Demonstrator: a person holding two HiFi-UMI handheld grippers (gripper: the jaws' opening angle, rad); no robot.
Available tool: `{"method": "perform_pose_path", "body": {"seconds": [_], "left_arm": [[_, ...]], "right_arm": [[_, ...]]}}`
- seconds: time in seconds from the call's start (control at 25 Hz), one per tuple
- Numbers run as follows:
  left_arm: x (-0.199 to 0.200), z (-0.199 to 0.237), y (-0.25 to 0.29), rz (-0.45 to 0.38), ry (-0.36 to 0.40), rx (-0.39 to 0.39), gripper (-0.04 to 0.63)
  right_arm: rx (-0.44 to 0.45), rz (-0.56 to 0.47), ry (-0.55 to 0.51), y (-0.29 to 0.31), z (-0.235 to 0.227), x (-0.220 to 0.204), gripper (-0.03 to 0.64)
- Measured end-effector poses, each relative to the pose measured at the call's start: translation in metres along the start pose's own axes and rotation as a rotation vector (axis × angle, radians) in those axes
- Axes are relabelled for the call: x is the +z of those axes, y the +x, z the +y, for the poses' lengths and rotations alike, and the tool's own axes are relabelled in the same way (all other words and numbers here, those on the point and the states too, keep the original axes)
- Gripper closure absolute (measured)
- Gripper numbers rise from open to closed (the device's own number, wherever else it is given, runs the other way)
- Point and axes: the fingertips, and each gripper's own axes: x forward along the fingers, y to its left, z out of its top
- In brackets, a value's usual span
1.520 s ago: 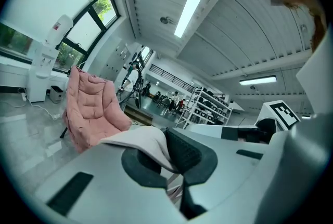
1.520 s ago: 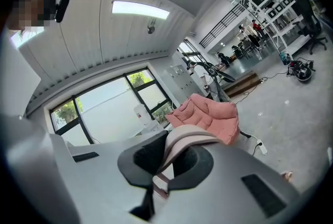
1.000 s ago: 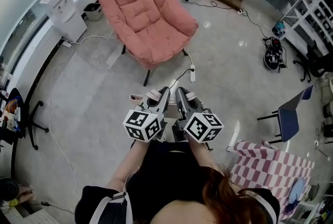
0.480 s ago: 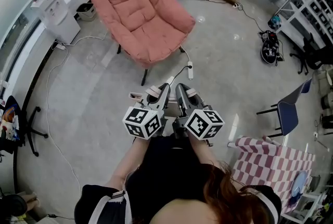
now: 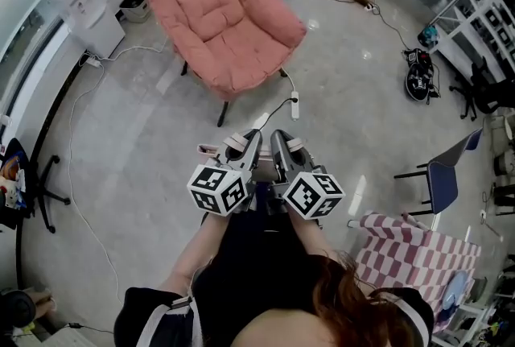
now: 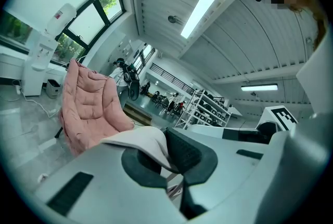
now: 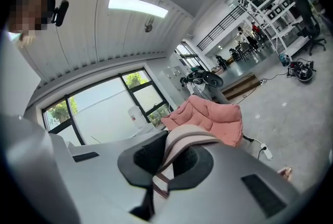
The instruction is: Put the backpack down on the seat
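Observation:
A pink cushioned chair (image 5: 221, 15) stands on the floor ahead of me, its seat bare. It also shows in the left gripper view as the chair (image 6: 88, 108), and in the right gripper view as the chair (image 7: 208, 116). My left gripper (image 5: 244, 147) and right gripper (image 5: 283, 147) are held side by side at waist height, well short of the chair. The left gripper (image 6: 169, 158) is shut on a beige backpack strap (image 6: 143, 142). The right gripper (image 7: 165, 158) is shut on the other strap (image 7: 184, 137). The backpack's body is hidden below the grippers.
A white water dispenser (image 5: 90, 11) stands left of the chair. A power strip (image 5: 296, 106) and its cables lie on the floor between me and the chair. A blue folding chair (image 5: 444, 180) and a pink checkered cloth (image 5: 410, 257) are at my right, an office chair (image 5: 24, 184) at my left.
Both grippers keep the same pose and the same hold on the straps. The view has drifted slightly, so the pink chair sits a little higher and further left in the picture.

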Motion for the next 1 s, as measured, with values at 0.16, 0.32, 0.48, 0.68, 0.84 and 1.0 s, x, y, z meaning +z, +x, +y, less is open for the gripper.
{"method": "perform_pose_path", "body": {"seconds": [0.16,0.32,0.48,0.68,0.84,1.0], "left_arm": [[0.002,0.008,0.010,0.002,0.001,0.014,0.577],[0.005,0.019,0.027,0.002,0.008,0.037,0.577],[0.016,0.033,0.049,-0.005,0.006,0.063,0.577],[0.029,0.049,0.084,-0.009,0.002,0.079,0.578],[0.041,0.064,0.116,-0.013,-0.013,0.089,0.577],[0.049,0.075,0.148,-0.010,-0.019,0.093,0.577]], "right_arm": [[0.011,0.010,0.001,0.012,-0.006,0.003,0.583],[0.027,0.021,0.001,0.030,-0.018,0.009,0.584],[0.042,0.029,-0.024,0.055,-0.028,0.022,0.584],[0.053,0.041,-0.020,0.089,-0.048,0.042,0.583],[0.058,0.057,-0.018,0.117,-0.066,0.058,0.583],[0.053,0.067,-0.020,0.141,-0.085,0.074,0.583]]}}
